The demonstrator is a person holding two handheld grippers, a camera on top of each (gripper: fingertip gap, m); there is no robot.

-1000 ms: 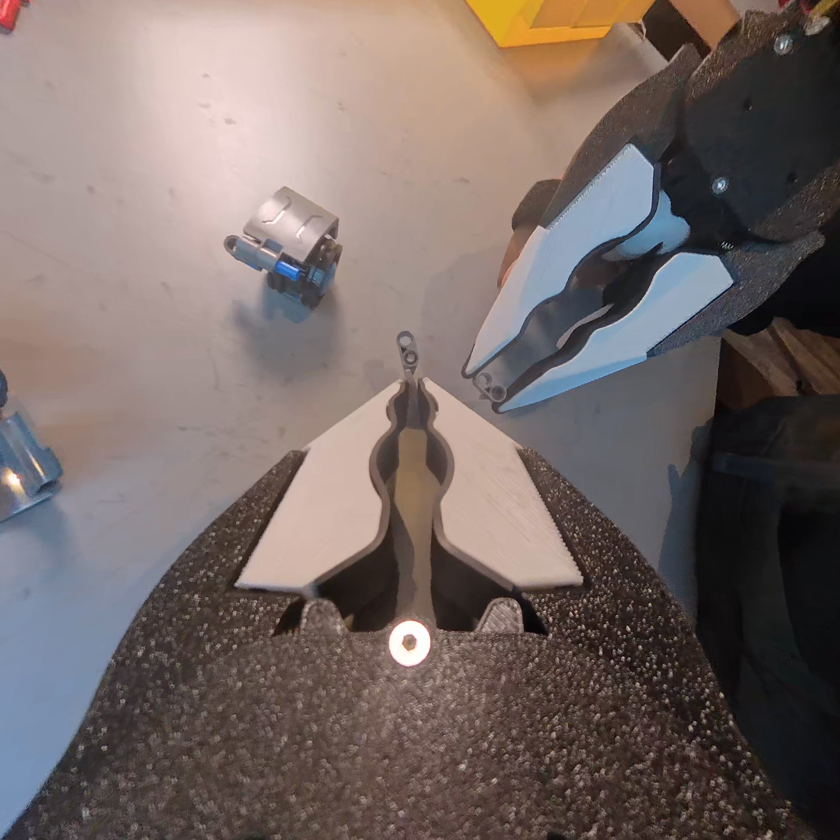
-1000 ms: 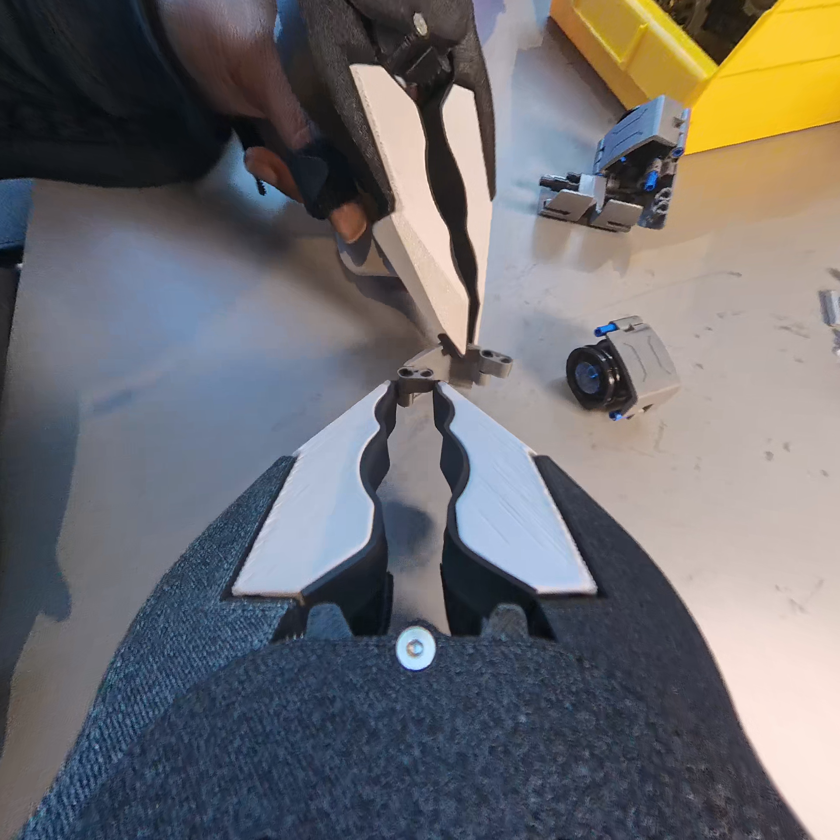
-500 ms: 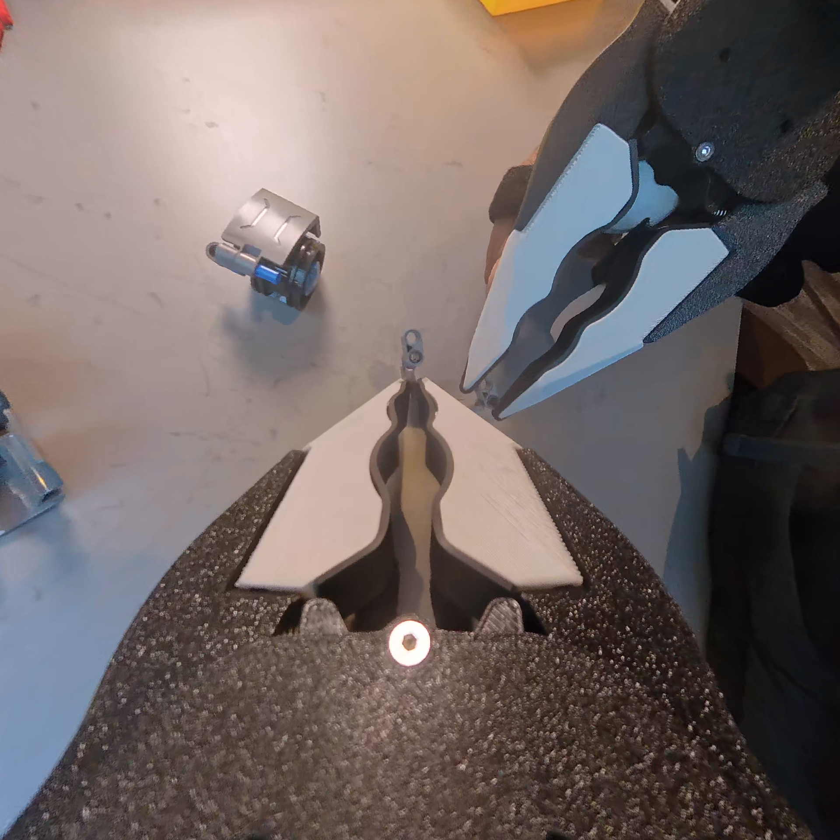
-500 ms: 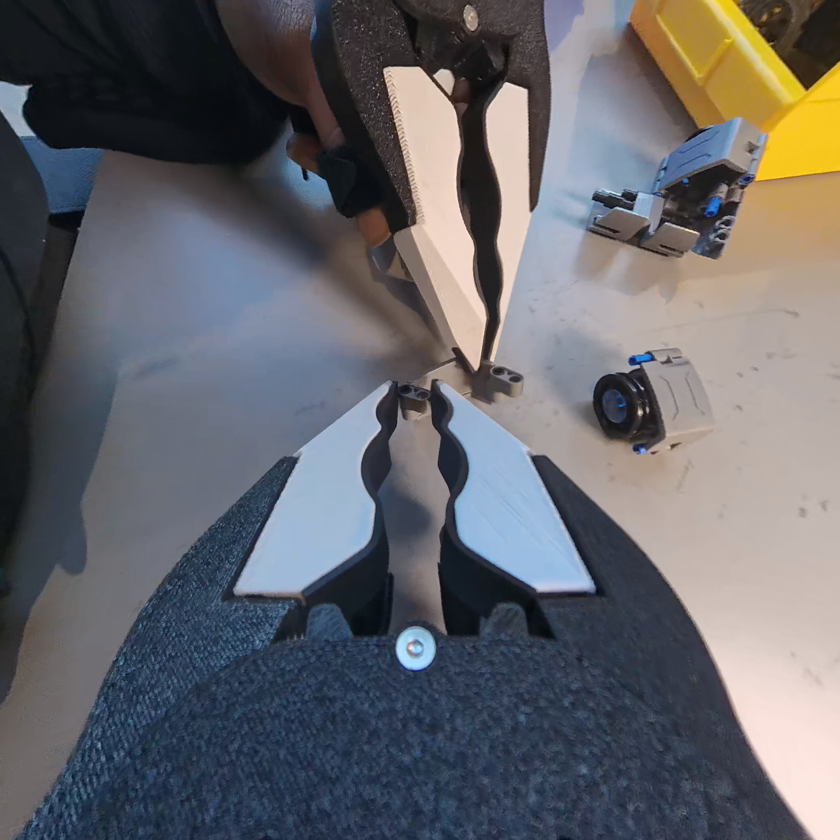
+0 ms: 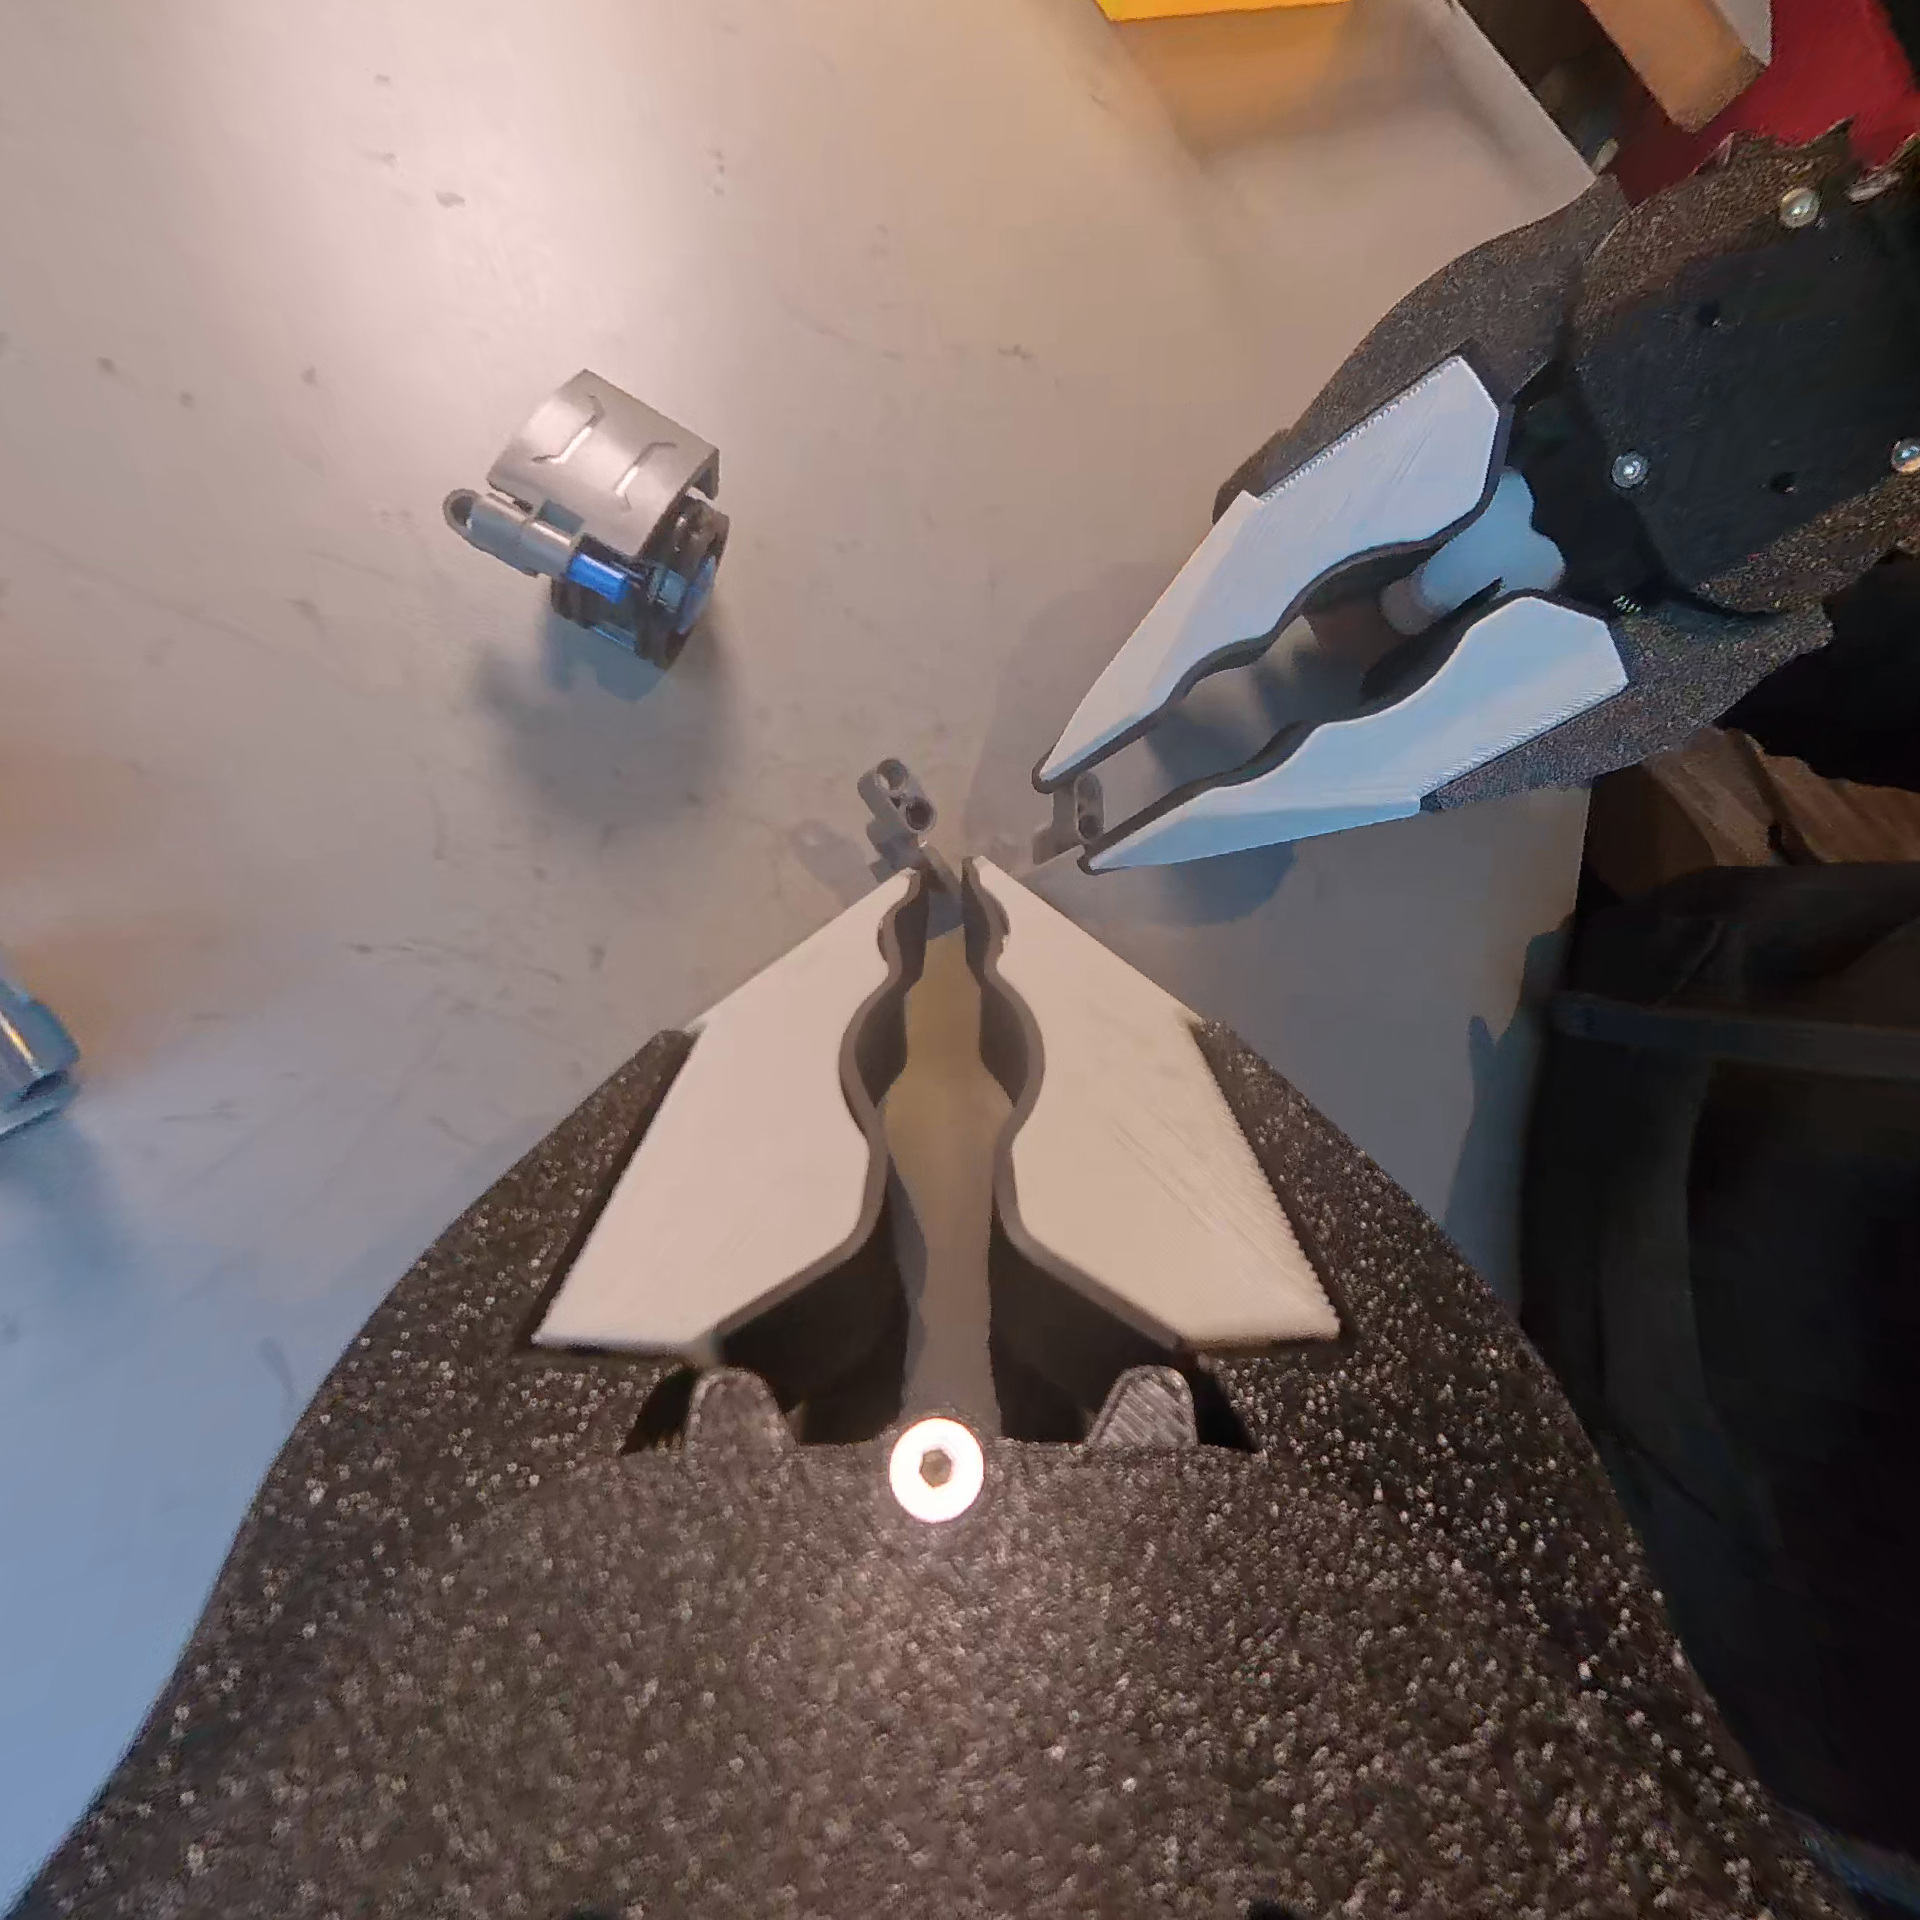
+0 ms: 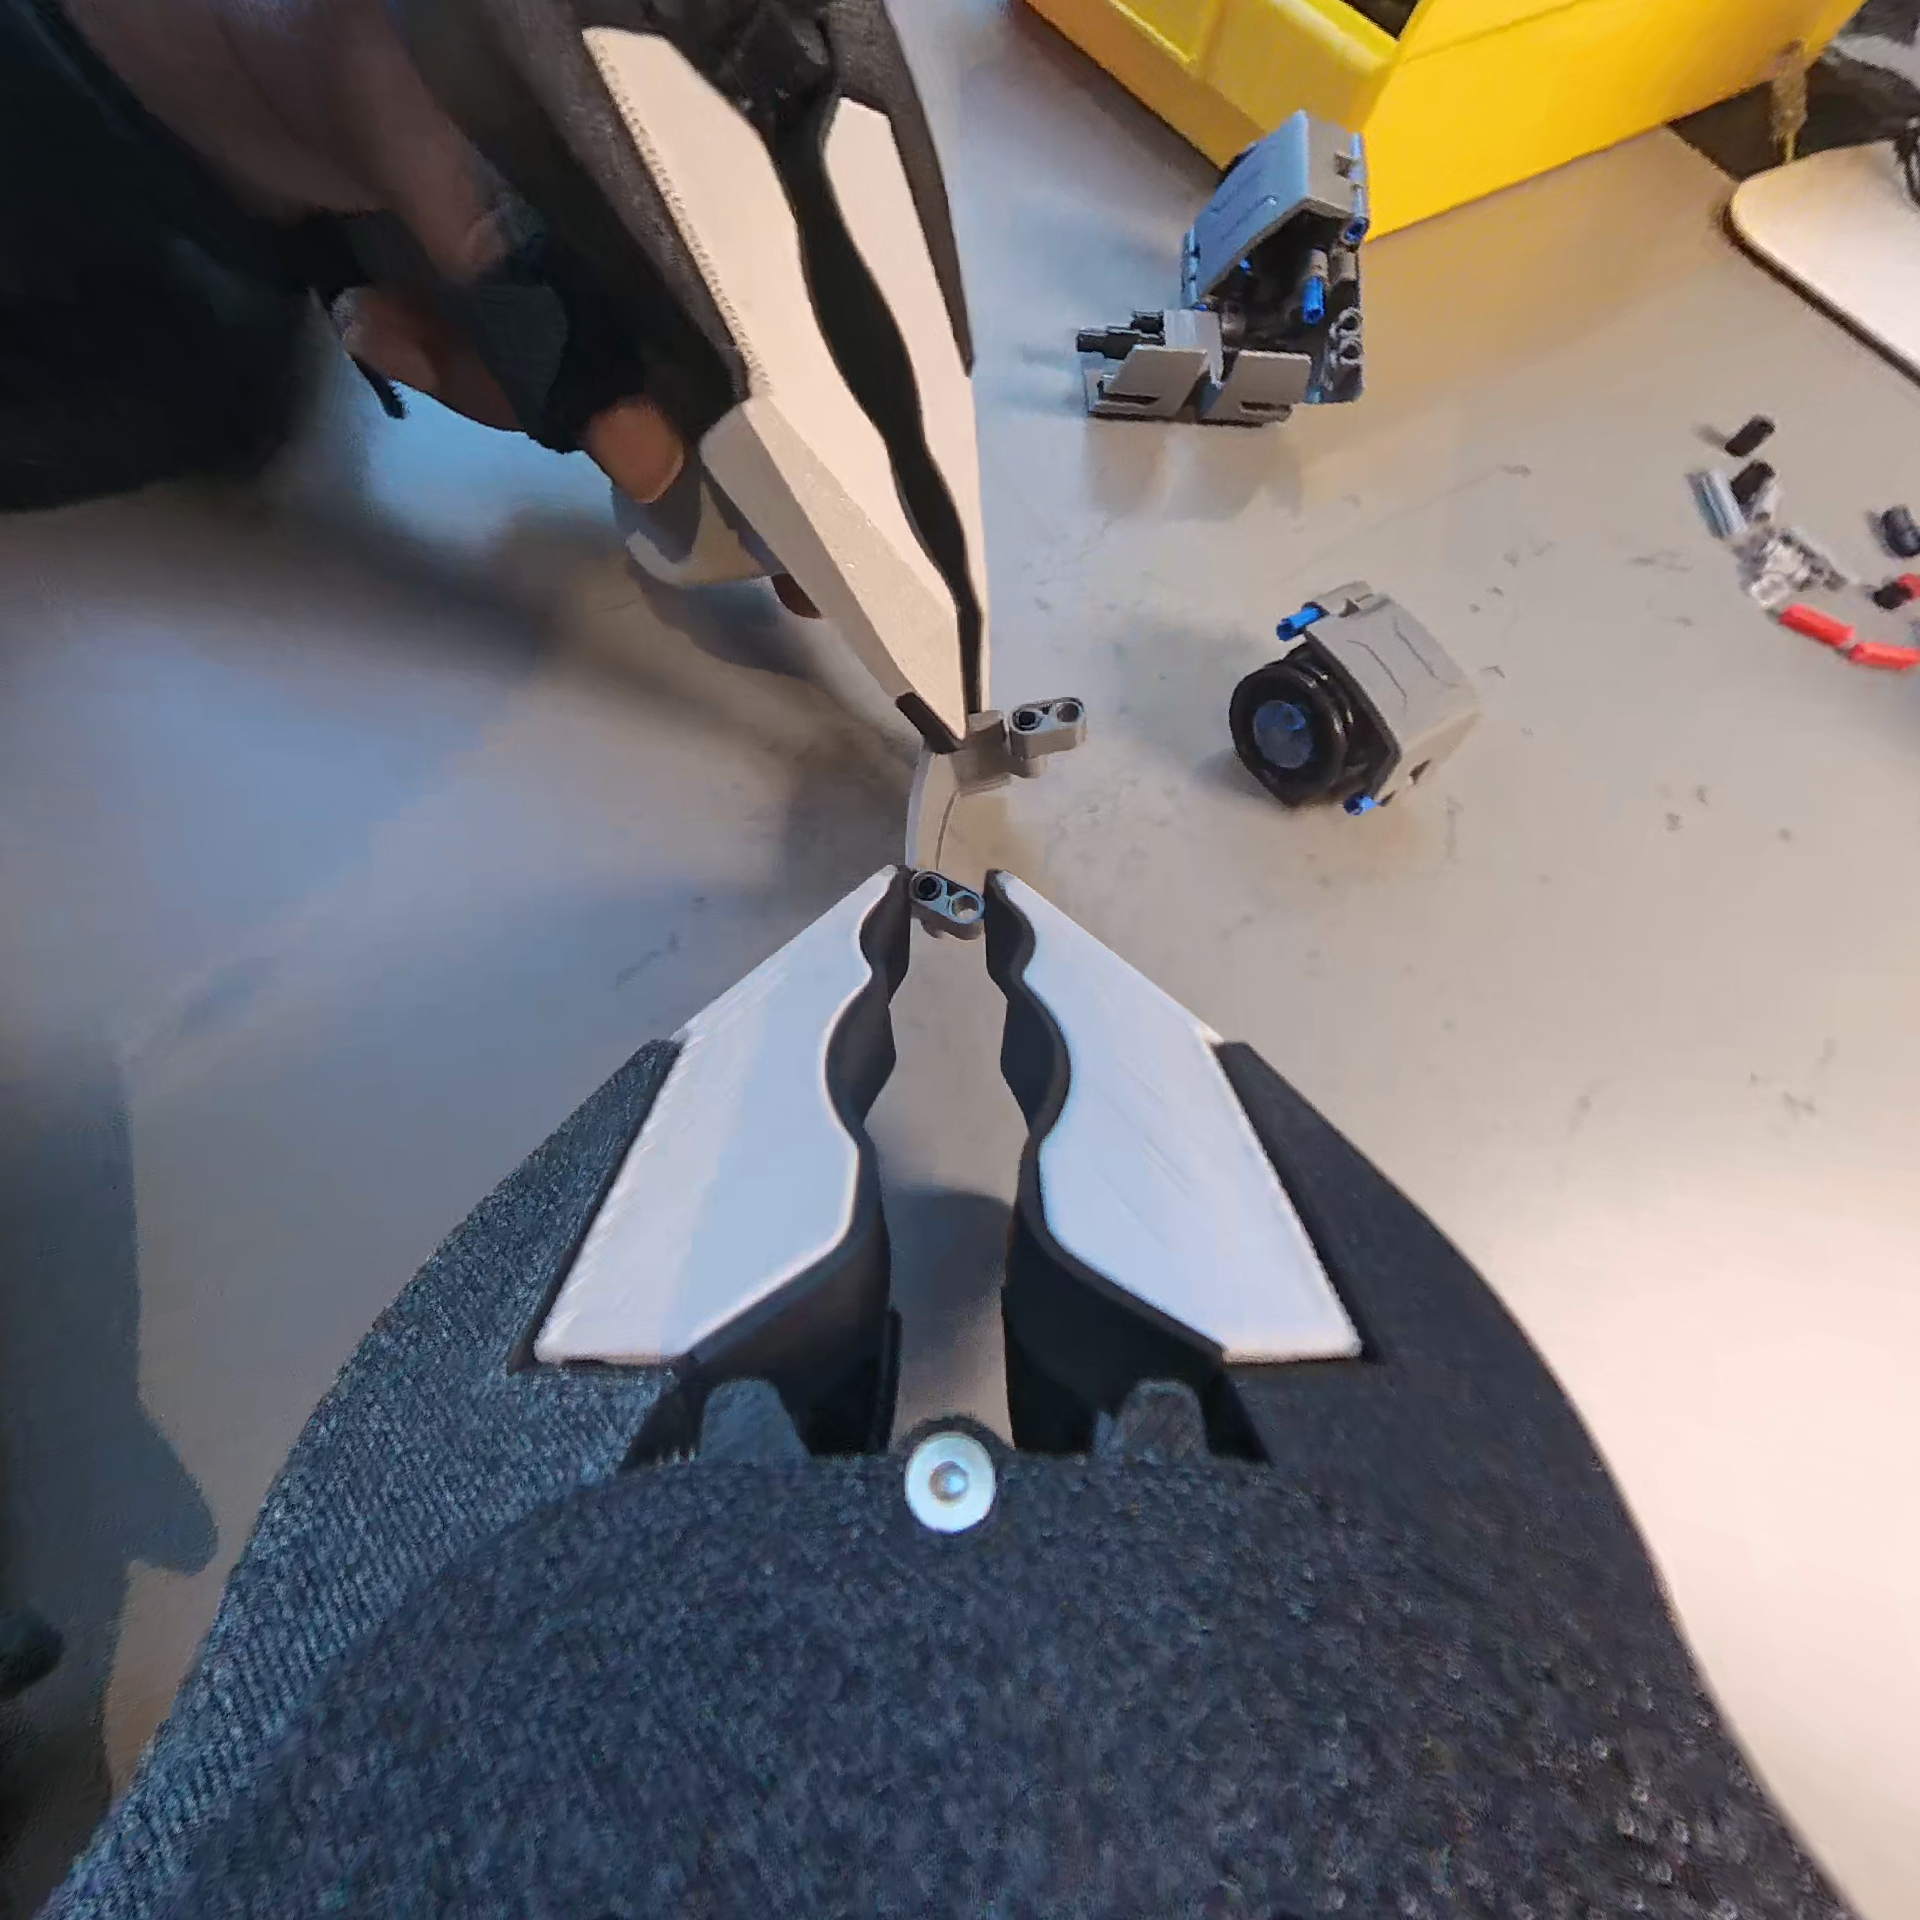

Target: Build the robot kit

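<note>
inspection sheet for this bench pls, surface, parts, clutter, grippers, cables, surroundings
surface: pale grey tabletop, scuffed and marked.
job's things: a curved grey piece with pin-hole connectors is held off the table between the two grippers.
clutter: wheel-and-grey-panel assembly; larger grey and blue assembly; loose small black, red and clear pieces; silvery part at the left edge.
grippers: left gripper shut on one end of the piece; right gripper shut on the other end connector.
cables: nothing seen.
surroundings: yellow bin at the far edge; a person's hand behind the left gripper.
</note>
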